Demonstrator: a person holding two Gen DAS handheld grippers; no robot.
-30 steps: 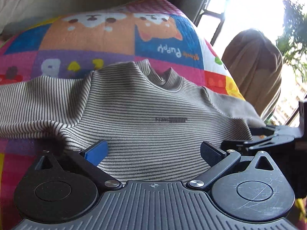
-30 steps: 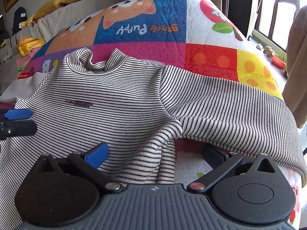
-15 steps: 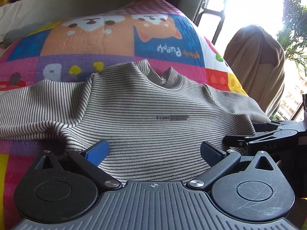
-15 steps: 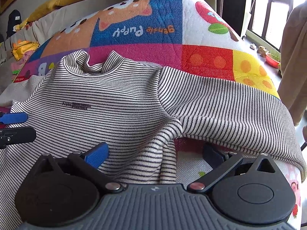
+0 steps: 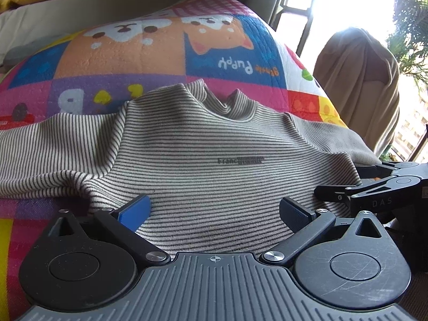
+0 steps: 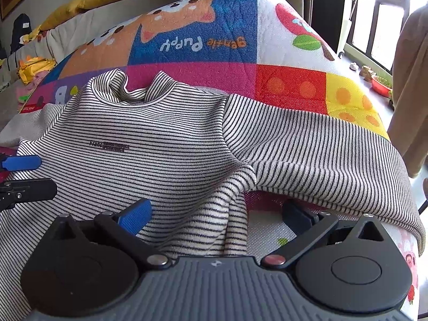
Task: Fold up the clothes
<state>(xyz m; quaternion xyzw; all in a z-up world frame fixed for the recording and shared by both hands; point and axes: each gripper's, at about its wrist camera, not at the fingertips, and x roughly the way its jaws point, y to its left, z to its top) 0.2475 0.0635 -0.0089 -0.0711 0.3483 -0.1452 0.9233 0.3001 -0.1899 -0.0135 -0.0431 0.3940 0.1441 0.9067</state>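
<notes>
Striped sweater (image 5: 203, 160) lies spread flat, front up, on the colourful puppy quilt (image 5: 149, 53), both sleeves stretched out sideways. Left tongs (image 5: 214, 208) spread wide over the chest, gripping nothing. Right tongs (image 6: 215, 214) spread wide too, straddling the bunched fabric at the underarm, nothing clamped.

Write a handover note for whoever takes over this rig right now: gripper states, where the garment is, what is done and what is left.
Left gripper: open, empty, low over the lower body of the striped grey-and-white long-sleeved top.
Right gripper: open, empty, at the top's side edge under its sleeve.
The top lies face up on the colourful patchwork puppy quilt, collar away from the grippers, both sleeves spread outward.
Done: top laid out; no fold visible.
Left: fold in sleeves, then fold the body.
</notes>
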